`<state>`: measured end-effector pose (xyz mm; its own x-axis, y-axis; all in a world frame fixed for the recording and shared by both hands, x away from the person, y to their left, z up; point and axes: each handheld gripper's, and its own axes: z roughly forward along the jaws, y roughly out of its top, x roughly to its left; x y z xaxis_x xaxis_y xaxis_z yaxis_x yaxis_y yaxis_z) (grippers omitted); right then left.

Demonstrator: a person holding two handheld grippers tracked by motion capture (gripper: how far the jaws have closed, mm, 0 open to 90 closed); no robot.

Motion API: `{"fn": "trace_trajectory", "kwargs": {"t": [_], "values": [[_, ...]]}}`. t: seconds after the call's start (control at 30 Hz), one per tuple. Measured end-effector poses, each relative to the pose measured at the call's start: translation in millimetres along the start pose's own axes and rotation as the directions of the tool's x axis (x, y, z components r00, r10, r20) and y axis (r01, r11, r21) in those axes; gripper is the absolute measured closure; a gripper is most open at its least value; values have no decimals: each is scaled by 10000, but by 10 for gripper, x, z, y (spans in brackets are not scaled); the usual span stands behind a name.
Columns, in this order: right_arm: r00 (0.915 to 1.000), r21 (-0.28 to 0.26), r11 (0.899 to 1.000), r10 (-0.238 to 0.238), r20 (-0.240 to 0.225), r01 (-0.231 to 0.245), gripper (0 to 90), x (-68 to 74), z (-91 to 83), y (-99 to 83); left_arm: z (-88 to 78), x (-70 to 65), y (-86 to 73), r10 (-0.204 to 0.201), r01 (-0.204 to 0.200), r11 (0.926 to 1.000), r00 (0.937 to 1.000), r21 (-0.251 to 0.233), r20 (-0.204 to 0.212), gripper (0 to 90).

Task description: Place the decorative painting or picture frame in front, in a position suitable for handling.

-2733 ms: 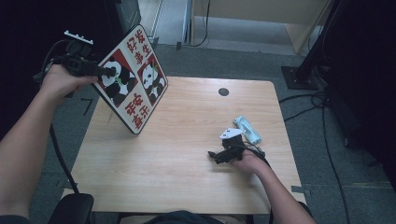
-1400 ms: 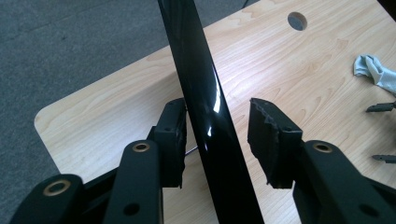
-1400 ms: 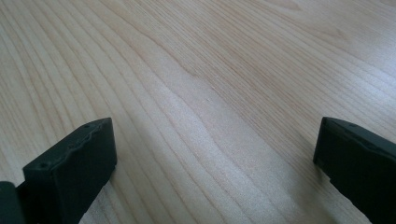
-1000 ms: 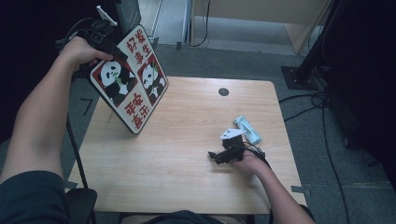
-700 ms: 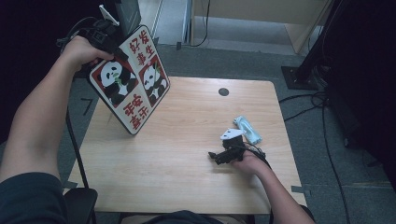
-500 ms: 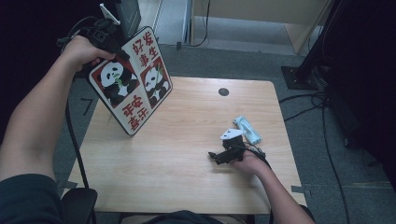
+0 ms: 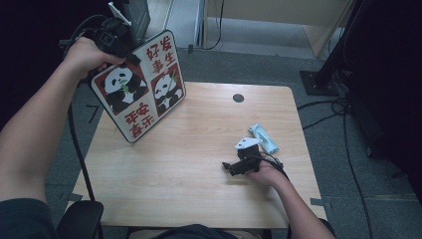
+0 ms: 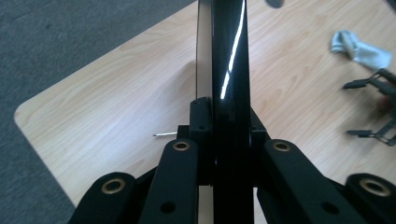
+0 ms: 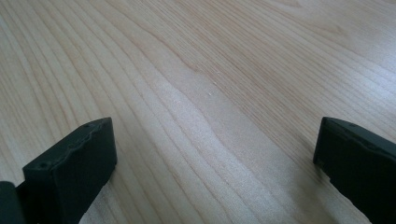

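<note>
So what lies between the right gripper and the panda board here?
Only bare wooden table. In the high view nothing sits between the right gripper and the panda board, which the left gripper holds tilted at the table's far left corner.

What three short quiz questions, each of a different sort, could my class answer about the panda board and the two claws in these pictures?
1. True or false: the left claw is clamped on the edge of the square panda picture board with red characters.
2. Multiple choice: the right claw is (A) open over the bare light wooden table, (B) shut on the crumpled pale blue cloth, (C) holding the board.
3. Fill in: the small dark round hole lies near the table's ____ edge.

Key: 1 true, the board's thin edge sits pressed between the jaws. 2 A, its jaws stand wide with only wood between them. 3 far.
</note>
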<state>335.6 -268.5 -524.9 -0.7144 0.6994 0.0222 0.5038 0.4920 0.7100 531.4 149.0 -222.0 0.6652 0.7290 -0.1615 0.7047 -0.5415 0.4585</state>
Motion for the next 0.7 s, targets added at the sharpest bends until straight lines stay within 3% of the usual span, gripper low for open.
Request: {"fn": "trace_trajectory", "kwargs": {"t": [0.17, 0.33, 0.47, 0.57, 0.7], "values": [[10000, -15, 10000, 2, 17, -2, 0, 2, 0, -1, -60, -160, -46, 222, -219, 9997, 9993, -107, 313, 810], [10000, 21, 10000, 76, 60, -76, 0, 8, -14, -12, -16, -349, -113, 401, -388, 9989, 9979, -257, 516, 810], [10000, 34, 10000, 73, 67, -73, 0, 8, -14, -11, 0, -464, -137, 624, -607, 9978, 9955, -253, 714, 809], [10000, 15, 10000, 55, 77, -55, 0, 8, -13, -12, 5, -631, -141, 883, -875, 9961, 9901, -120, 1092, 812], [9999, 10, 9999, 106, 130, -106, 0, 13, -18, -17, 19, -775, -157, 985, -979, 9951, 9882, -102, 1169, 811]]}}
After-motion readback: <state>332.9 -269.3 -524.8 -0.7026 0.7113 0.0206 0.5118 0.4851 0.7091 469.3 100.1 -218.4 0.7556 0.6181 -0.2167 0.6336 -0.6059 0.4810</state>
